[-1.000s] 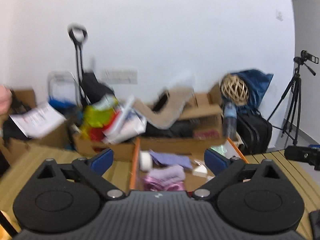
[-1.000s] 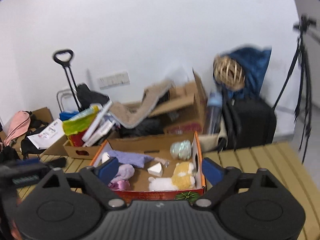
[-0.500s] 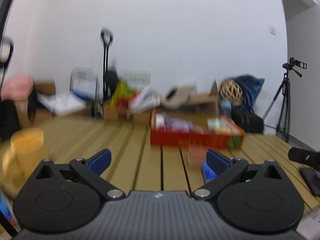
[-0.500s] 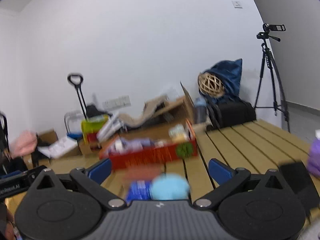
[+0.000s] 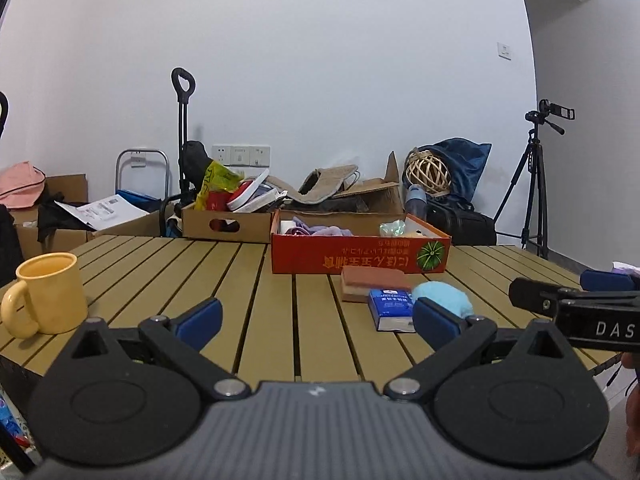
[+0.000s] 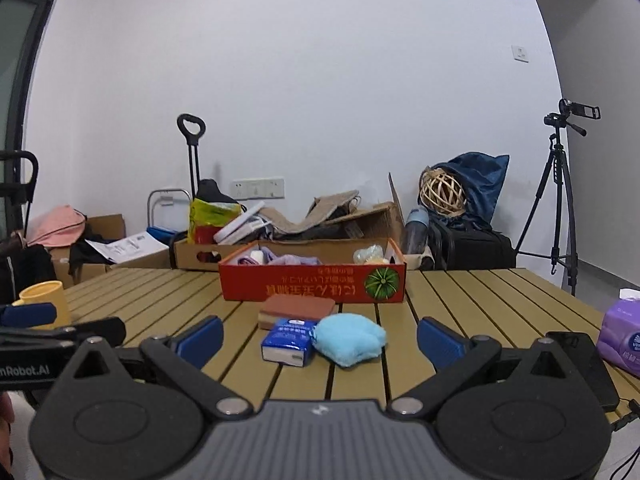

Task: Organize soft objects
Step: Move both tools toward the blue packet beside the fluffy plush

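A red cardboard box (image 6: 312, 285) (image 5: 360, 252) stands mid-table with several soft items inside, among them a purple cloth (image 6: 294, 259). In front of it lie a brown sponge block (image 6: 297, 310) (image 5: 374, 280), a blue tissue pack (image 6: 289, 342) (image 5: 390, 308) and a light blue plush pad (image 6: 348, 338) (image 5: 444, 294). My right gripper (image 6: 320, 338) is open, low over the near table edge, with the pad and pack just ahead between its fingers. My left gripper (image 5: 316, 318) is open and empty, left of these items.
A yellow mug (image 5: 48, 294) stands at the table's left. A purple tissue packet (image 6: 622, 338) and a black phone (image 6: 580, 364) lie at the right. Cardboard boxes of clutter (image 6: 224, 248), a trolley and a tripod (image 6: 556, 208) stand behind the slatted wooden table (image 6: 460, 292).
Both grippers have pulled back from over the red box to low near the table's front edge. The views have steadied from blur, and the sponge, pack and pad now show.
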Demonstrator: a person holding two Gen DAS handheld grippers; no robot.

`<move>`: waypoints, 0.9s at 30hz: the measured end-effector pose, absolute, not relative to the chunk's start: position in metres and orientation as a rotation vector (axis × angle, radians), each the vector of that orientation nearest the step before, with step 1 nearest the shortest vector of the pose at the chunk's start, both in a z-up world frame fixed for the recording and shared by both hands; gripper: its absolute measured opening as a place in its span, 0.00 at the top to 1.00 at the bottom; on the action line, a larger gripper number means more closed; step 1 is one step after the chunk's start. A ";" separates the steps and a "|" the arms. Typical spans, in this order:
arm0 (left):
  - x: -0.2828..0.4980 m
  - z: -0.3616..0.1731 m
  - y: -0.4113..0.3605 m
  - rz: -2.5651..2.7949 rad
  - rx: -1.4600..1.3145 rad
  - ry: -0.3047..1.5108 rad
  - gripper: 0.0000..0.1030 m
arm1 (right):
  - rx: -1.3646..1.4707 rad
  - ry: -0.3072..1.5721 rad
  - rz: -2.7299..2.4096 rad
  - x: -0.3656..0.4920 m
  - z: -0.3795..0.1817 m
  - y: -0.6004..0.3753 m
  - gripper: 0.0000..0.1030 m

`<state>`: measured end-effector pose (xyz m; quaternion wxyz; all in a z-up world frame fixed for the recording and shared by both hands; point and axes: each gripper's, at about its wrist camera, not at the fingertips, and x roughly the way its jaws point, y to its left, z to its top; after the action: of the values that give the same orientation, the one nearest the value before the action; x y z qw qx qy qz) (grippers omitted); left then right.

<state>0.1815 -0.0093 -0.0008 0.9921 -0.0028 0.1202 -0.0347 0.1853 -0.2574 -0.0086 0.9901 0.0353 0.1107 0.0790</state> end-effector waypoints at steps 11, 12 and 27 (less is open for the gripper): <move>0.184 -0.003 -0.009 -0.067 0.000 0.259 0.00 | 0.088 0.236 0.166 0.188 -0.008 -0.258 0.00; 0.184 -0.004 -0.009 -0.064 0.001 0.262 0.00 | 0.093 0.240 0.169 0.189 -0.007 -0.259 0.00; 0.307 0.012 -0.010 0.082 0.100 0.407 0.00 | 0.244 0.579 0.275 0.301 -0.012 -0.242 0.36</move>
<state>0.3070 -0.0100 0.0120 0.9773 0.0496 0.2018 0.0408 0.3009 -0.2419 -0.0121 0.9418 0.1196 0.2838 0.1347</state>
